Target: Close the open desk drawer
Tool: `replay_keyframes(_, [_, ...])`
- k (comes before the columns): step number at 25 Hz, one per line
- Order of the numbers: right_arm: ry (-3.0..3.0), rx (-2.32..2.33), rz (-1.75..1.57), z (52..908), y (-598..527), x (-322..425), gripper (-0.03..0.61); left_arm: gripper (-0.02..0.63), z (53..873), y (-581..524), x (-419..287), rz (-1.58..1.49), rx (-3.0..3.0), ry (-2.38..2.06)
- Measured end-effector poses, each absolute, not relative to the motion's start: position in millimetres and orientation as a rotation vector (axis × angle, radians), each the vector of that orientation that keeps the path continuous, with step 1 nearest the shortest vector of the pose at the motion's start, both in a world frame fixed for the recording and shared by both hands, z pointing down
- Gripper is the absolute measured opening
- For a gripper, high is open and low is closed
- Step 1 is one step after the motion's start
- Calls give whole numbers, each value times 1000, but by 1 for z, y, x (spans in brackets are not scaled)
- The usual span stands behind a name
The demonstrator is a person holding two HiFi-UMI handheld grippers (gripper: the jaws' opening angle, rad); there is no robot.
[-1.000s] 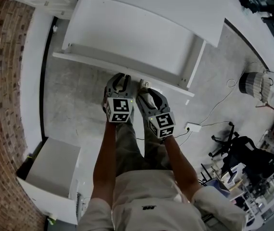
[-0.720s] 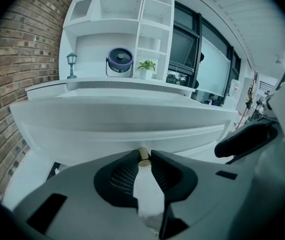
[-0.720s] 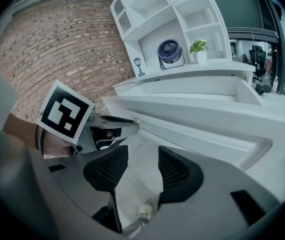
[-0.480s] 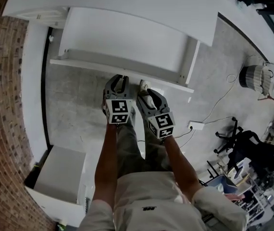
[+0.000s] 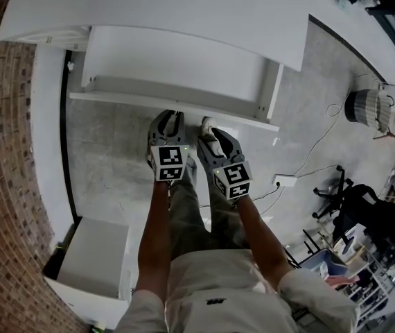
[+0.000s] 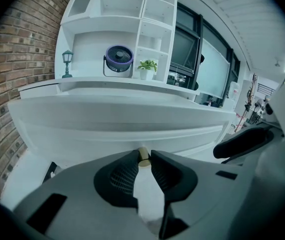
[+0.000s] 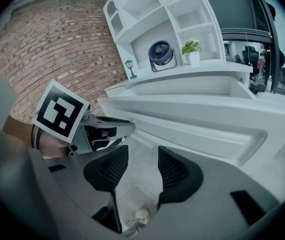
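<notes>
Since closing calls for a straight push inward, we find both grippers at the front panel of the drawer (image 5: 135, 98). It juts well out from under the desk top (image 5: 183, 12), near the brick wall (image 5: 10, 151).

Left gripper (image 5: 173, 116): jaws drawn nearly together, pinched on a small cream knob (image 6: 143, 157) about midway along the panel. We judge this hold is meant to steer the drawer so it runs in square.

Right gripper (image 7: 141, 153): jaws apart, nothing between them, only floor (image 7: 135, 184) beyond. It hangs just beside the left one and close to the panel, probably to add a push.

Drawer: wide, shallow, plain white. The inside is bare as far as the head view shows, and the front is long and smooth. By our reading it is pulled far out and closing is not yet done.
</notes>
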State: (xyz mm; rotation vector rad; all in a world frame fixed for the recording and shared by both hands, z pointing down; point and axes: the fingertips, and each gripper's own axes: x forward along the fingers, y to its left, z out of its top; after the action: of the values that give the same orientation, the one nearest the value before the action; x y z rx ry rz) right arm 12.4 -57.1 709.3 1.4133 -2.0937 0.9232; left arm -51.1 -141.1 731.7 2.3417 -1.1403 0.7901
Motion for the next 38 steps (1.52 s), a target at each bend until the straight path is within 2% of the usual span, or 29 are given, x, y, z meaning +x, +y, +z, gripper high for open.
replay_keyframes(38, [-2091,1454,913,712,-129,45,187,87,731,-216,-16,754,2363,-1124])
